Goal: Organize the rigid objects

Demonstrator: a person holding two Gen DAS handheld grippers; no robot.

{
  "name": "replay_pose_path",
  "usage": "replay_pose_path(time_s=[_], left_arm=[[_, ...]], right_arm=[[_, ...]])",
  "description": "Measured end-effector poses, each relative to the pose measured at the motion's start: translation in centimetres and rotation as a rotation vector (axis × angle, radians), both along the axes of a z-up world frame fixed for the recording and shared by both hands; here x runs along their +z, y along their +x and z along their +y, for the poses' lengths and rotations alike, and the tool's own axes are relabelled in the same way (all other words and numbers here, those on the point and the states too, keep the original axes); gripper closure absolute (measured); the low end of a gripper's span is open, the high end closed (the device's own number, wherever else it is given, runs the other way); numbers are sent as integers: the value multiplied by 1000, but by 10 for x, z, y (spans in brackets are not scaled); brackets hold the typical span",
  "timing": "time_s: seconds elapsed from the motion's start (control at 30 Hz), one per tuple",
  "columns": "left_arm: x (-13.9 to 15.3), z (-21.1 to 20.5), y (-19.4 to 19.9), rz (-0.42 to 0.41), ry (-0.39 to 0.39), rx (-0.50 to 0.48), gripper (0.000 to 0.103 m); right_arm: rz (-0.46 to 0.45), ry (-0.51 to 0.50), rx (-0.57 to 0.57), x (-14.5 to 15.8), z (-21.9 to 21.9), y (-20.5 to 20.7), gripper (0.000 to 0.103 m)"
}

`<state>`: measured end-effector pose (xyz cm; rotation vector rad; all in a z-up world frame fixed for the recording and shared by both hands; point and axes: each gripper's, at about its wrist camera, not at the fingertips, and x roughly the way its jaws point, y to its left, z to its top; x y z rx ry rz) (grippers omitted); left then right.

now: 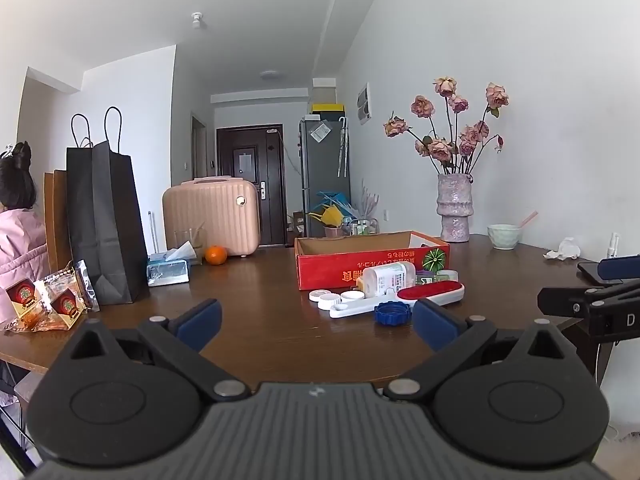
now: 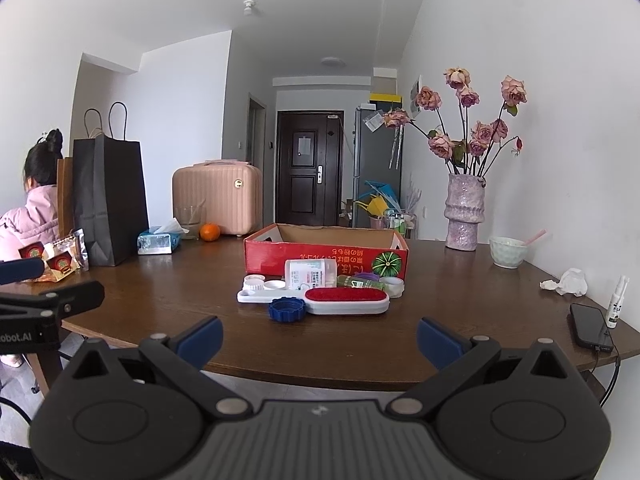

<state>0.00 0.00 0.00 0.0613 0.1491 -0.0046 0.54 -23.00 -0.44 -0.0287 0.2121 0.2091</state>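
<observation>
A red cardboard box (image 1: 340, 268) (image 2: 280, 256) stands open on the brown table (image 1: 260, 300) (image 2: 180, 296). In front of it lie a white bottle on its side (image 1: 386, 278) (image 2: 310, 274), a red-and-white lint brush (image 1: 430, 294) (image 2: 346, 298), a blue cap (image 1: 393, 313) (image 2: 287, 309), white round lids (image 1: 332, 298) (image 2: 262, 284), a green bottle (image 2: 354, 281) and a tape roll (image 2: 392, 285). My left gripper (image 1: 316, 322) is open and empty, short of the pile. My right gripper (image 2: 320, 338) is open and empty at the table's near edge.
A black paper bag (image 1: 106, 220) (image 2: 110, 200), tissue box (image 1: 168, 270) (image 2: 158, 242), orange (image 1: 216, 255) (image 2: 210, 232) and snack packets (image 1: 52, 300) are at the left. A vase of flowers (image 1: 455, 208) (image 2: 464, 216), bowl (image 2: 508, 252), crumpled tissue (image 2: 568, 282), spray bottle (image 2: 616, 300) and phone (image 2: 590, 326) are at the right. A seated person (image 1: 16, 216) is at far left.
</observation>
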Motion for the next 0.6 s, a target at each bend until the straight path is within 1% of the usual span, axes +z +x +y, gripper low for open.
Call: replay_pose_path(time_s=[0.6], left_arm=[[0,1,0,-4,-1,1,0]], right_arm=[[8,-11,-2,0,0,2,0]])
